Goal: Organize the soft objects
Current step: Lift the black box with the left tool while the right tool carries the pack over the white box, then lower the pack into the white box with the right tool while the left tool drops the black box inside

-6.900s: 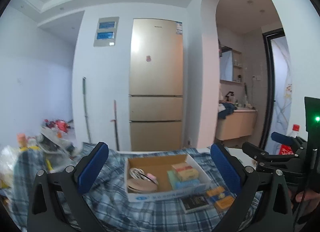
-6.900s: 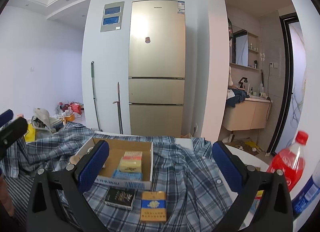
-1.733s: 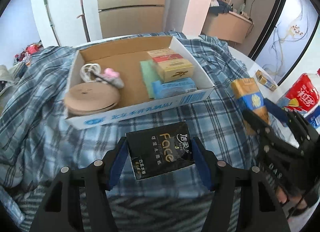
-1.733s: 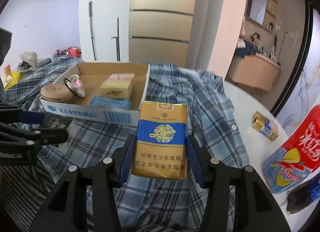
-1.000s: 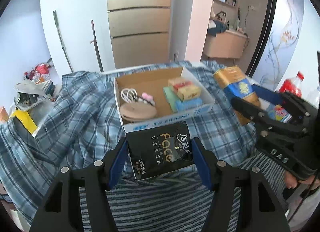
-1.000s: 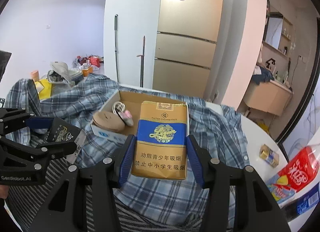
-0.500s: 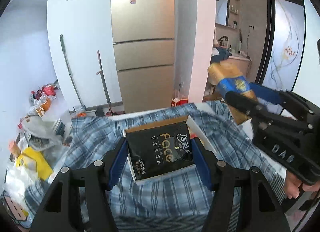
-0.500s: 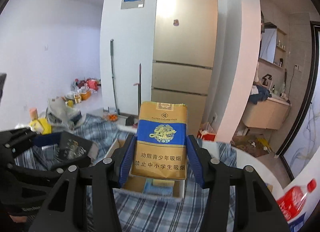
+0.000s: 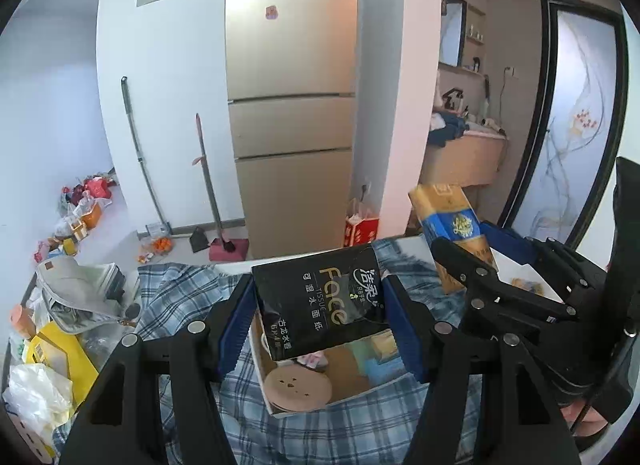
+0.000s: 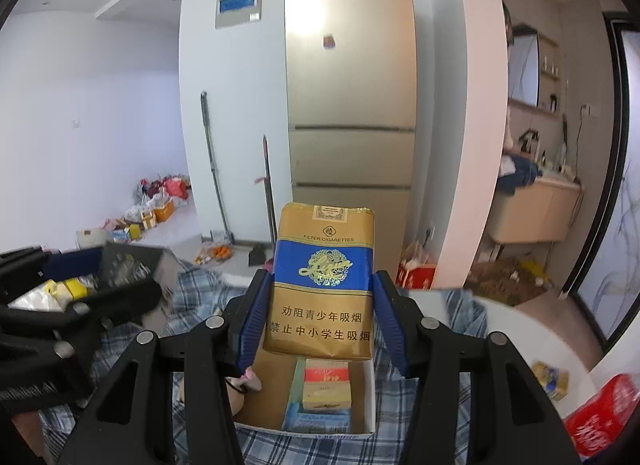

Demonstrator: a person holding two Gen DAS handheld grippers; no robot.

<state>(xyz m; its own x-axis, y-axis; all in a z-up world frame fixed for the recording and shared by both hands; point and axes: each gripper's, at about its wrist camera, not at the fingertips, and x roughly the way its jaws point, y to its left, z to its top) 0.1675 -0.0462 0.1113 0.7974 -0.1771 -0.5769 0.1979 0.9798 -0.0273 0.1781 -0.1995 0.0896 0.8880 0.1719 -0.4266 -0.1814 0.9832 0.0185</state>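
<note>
The left tool [image 9: 320,325] is clamped on a black tissue pack [image 9: 320,301], its blue pads pressing the pack's two sides at the centre of the left wrist view. The pack is held up in the air, tilted slightly, in front of and above an open cardboard box [image 9: 276,411] that sits low in the frame on a blue plaid cloth [image 9: 176,285]. Inside the box, a round tan disc [image 9: 298,387] lies at the lower left corner, with small blue and green packets to its right, partly hidden behind the pack.

The right tool [image 10: 318,321] grips a gold and blue cigarette pack [image 10: 324,281] upright at the centre of the right wrist view, the pads tight on both long edges. Below it the same cardboard box [image 10: 370,389] shows a red and cream packet [image 10: 326,385] lying on a blue packet near the box's front wall. In the left wrist view the right tool [image 9: 464,261] appears at the right edge with the cigarette pack [image 9: 452,225] raised beside the tissue pack. A bare part of the white table [image 10: 520,329] shows at lower right, carrying a small yellow packet [image 10: 552,379]. A tall gold fridge [image 10: 352,85] stands behind, at the upper centre.
</note>
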